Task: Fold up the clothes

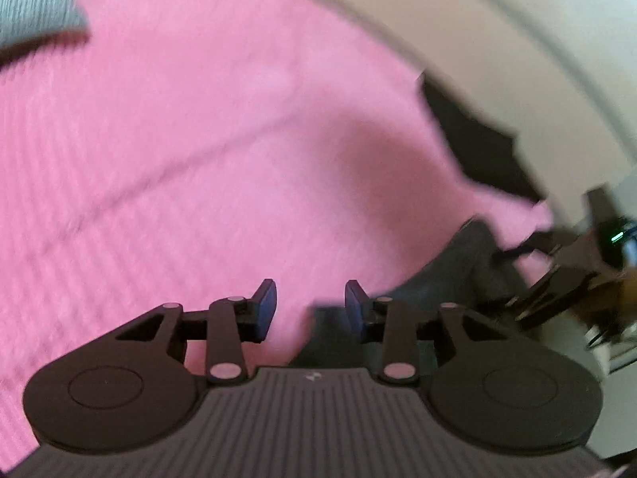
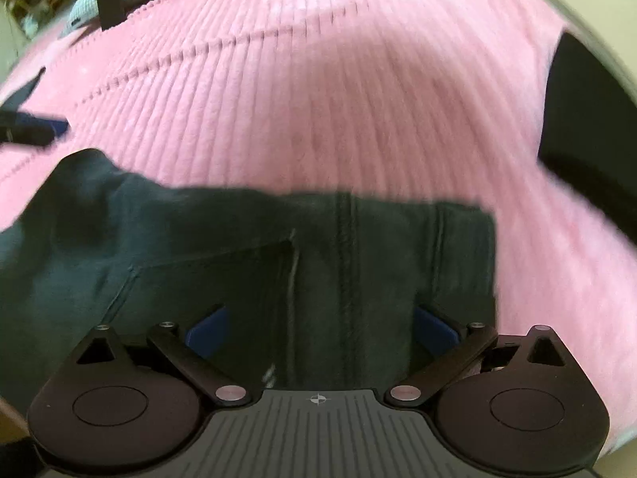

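Trousers lie right under our wide-spread right gripper, seam running straight ahead; left gripper, narrower and empty, hangs over pink corduroy.

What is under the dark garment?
The dark garment lies on a pink ribbed blanket, which shows beyond its far edge and on both sides. Whatever lies directly beneath the garment is covered.

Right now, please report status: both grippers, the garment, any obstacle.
Left gripper open, empty, over pink cover. Right gripper open wide over dark garment, not gripping. Garment unfolded. No obstacle seen.
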